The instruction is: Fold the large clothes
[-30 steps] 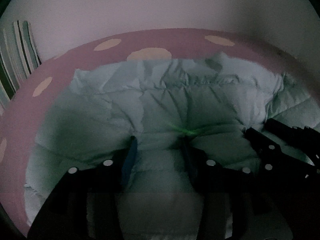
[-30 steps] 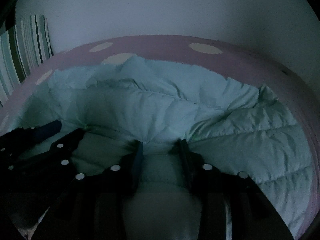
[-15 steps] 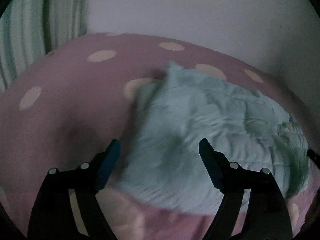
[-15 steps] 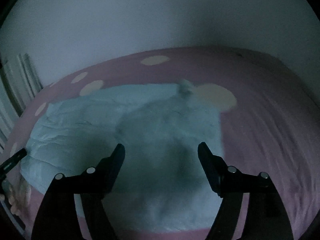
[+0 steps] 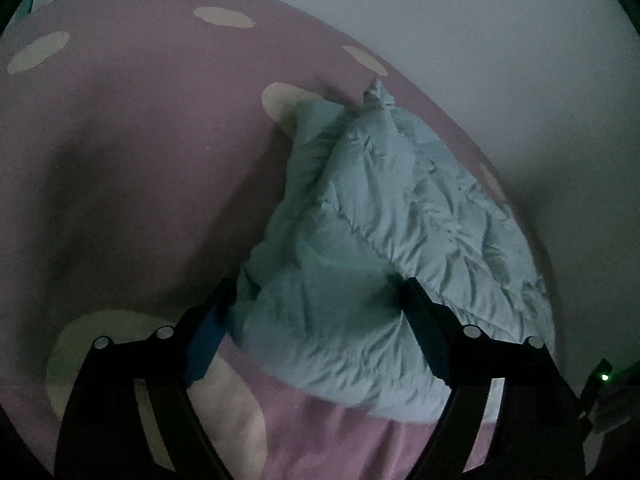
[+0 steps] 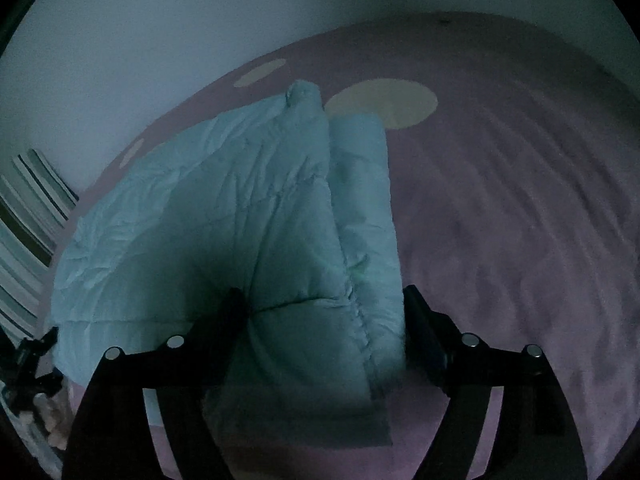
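A pale blue quilted puffer jacket (image 5: 392,240) lies folded into a bundle on a pink bedspread with cream dots (image 5: 140,160). In the left wrist view my left gripper (image 5: 316,308) is open, its fingers spread wide at the bundle's near left corner, holding nothing. In the right wrist view the jacket (image 6: 224,216) also shows, with a folded flap along its right side. My right gripper (image 6: 324,312) is open over the bundle's near right corner, empty.
A white wall (image 5: 480,40) runs behind the bed. Striped fabric (image 6: 28,208) lies at the left edge. The left gripper's body (image 6: 28,360) shows at the right wrist view's lower left. The bedspread (image 6: 520,200) extends right of the jacket.
Both grippers were shut on the jacket's fabric a second ago. They have opened, let go and pulled back; the jacket now lies as a folded bundle.
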